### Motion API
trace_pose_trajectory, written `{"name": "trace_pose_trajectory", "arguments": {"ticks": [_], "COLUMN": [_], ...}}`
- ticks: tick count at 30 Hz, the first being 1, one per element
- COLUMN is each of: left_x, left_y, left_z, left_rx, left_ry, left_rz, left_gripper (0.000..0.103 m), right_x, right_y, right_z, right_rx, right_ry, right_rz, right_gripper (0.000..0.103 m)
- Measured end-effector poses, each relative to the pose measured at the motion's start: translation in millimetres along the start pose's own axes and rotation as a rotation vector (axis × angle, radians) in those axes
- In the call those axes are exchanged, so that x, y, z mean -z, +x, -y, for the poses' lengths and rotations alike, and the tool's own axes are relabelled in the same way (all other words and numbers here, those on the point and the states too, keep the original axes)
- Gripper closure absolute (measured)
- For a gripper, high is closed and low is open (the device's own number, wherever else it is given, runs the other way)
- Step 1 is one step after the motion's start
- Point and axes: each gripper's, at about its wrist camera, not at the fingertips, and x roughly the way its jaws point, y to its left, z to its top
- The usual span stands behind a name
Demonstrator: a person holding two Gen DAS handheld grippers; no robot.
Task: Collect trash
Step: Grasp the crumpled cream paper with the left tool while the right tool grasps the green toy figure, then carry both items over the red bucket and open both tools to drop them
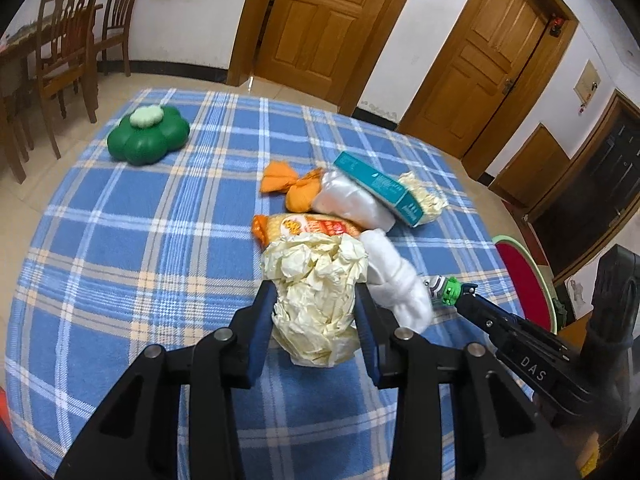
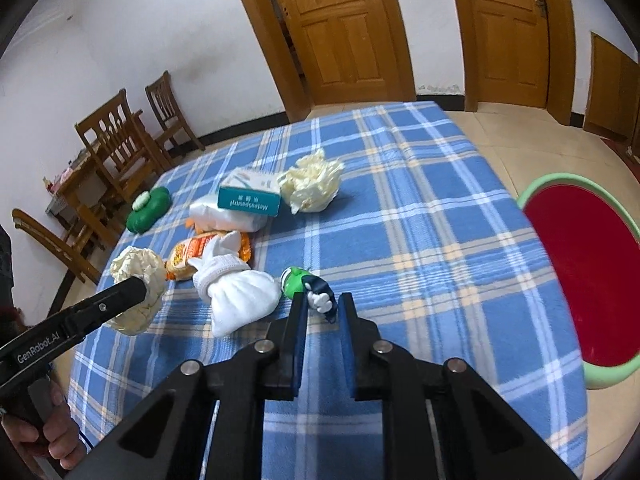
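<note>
A crumpled ball of cream-yellow paper (image 1: pixel 316 300) sits at the near part of the blue plaid tablecloth (image 1: pixel 140 240), squeezed between the two blue-padded fingers of the left gripper (image 1: pixel 316 292), whose pads press into its sides. To its right, the right gripper (image 2: pixel 322 306) pinches a small green-and-white wrapper with a dark blue end (image 2: pixel 310 286); its jaws stand close together with the dark end of the wrapper caught between the tips, while the green part lies on the cloth just ahead. Just beside both lies a soft white cloth bundle (image 2: pixel 240 296), touching the yellow paper ball in the left wrist view. Behind it is an orange-and-yellow snack packet (image 1: pixel 304 228), then a white plastic bag (image 1: pixel 352 200) with a teal-and-white cardboard box (image 1: pixel 380 188) resting on top, and an orange cloth knotted like a bow (image 1: pixel 288 184) to the left of the bag. A second crumpled cream-yellow paper ball (image 2: pixel 314 186) lies just past the box. Well apart, near the far left corner of the cloth, sits a green flower-shaped container with a pale lid (image 1: pixel 148 136). Off the table's right edge stands a round bin with a red inside and light green rim (image 2: pixel 576 268). A person's hand (image 2: pixel 56 436) grips the handle of the left gripper. Wooden chairs (image 1: pixel 68 48) and wooden doors (image 1: pixel 320 20) line the white wall behind.
</note>
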Motion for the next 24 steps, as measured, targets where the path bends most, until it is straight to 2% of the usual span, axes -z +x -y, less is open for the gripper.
{"name": "trace_pose_trajectory", "arguments": {"ticks": [10,24], "left_x": [-4,-10], "left_y": [-9,7], "left_z": [37,107], "left_rx": [0.037,0.110], "left_ry": [0.065,0.182], "left_rz": [0.008,-0.034], "left_gripper": [0.064,0.064], "right_x": [2,4], "right_y": [-45,-97], "right_z": [32,95], "right_rx": [0.027,0.107], "right_ry": [0.075,0.206], "right_rz": [0.092,0.207], "right_gripper": [0.085,0.085]}}
